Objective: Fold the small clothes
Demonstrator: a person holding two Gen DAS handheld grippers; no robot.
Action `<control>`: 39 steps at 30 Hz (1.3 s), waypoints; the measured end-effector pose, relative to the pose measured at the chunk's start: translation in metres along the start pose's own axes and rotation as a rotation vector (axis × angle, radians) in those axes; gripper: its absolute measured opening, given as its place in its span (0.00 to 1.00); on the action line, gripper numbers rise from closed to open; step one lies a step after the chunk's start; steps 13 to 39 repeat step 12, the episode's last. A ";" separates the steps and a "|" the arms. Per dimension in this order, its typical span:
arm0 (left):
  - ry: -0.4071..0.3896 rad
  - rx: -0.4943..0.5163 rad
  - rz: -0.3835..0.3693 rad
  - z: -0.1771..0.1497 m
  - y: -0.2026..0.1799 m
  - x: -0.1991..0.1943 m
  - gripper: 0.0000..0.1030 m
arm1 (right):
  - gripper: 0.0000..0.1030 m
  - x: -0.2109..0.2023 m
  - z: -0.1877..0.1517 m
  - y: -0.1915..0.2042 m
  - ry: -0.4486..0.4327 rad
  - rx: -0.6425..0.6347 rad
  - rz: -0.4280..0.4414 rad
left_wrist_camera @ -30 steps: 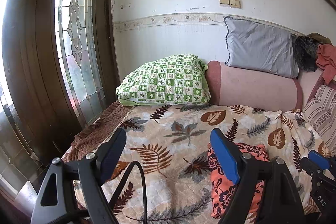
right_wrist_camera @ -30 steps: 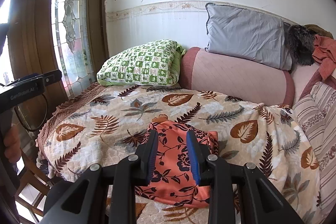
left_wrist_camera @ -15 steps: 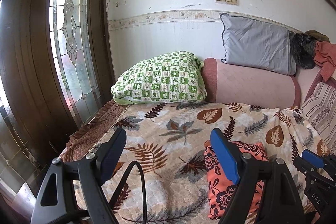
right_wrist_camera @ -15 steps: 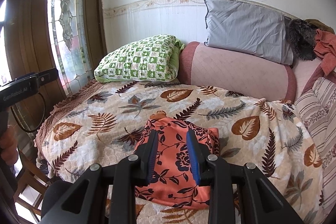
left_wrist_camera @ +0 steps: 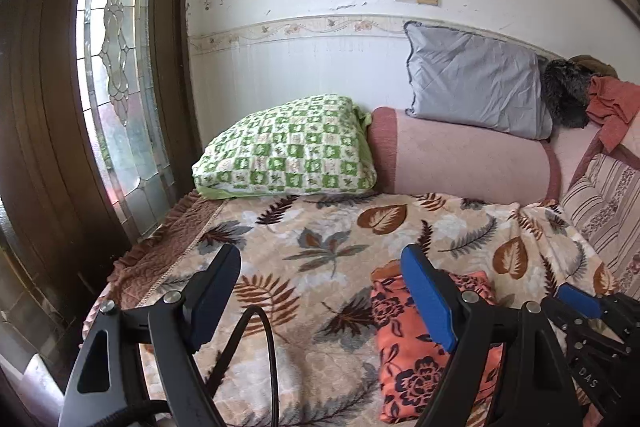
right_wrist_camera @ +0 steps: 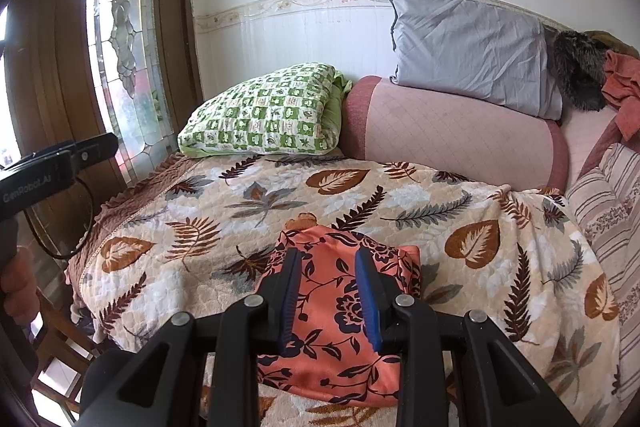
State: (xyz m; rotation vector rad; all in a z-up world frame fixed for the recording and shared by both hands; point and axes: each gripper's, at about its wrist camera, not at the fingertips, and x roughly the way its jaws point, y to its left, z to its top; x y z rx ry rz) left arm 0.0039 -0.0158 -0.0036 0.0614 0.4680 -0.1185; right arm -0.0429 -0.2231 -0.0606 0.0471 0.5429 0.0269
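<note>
A folded orange garment with dark flowers lies on the leaf-patterned bedspread near the bed's front edge. It also shows in the left wrist view at lower right. My right gripper hovers over the garment, jaws a narrow gap apart and holding nothing. My left gripper is wide open and empty, to the left of the garment, above the bedspread. The right gripper's tip shows at the right edge of the left wrist view.
A green checked pillow and a pink bolster lie at the bed's head, a grey pillow on the bolster. A striped cushion is on the right. A stained-glass door stands left.
Both grippers have drawn back and up a little from the bed. The garment lies unmoved. Jaw openings are unchanged.
</note>
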 end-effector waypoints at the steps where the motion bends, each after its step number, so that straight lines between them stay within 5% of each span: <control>1: -0.010 0.004 -0.001 0.001 -0.003 0.000 0.80 | 0.30 0.001 0.000 -0.002 0.002 0.006 0.002; 7: -0.065 0.008 0.015 0.006 -0.012 -0.003 0.81 | 0.30 0.009 0.002 -0.020 0.009 0.070 0.016; 39: -0.057 0.026 0.026 0.007 -0.015 0.002 0.81 | 0.30 0.010 0.002 -0.029 0.002 0.082 0.001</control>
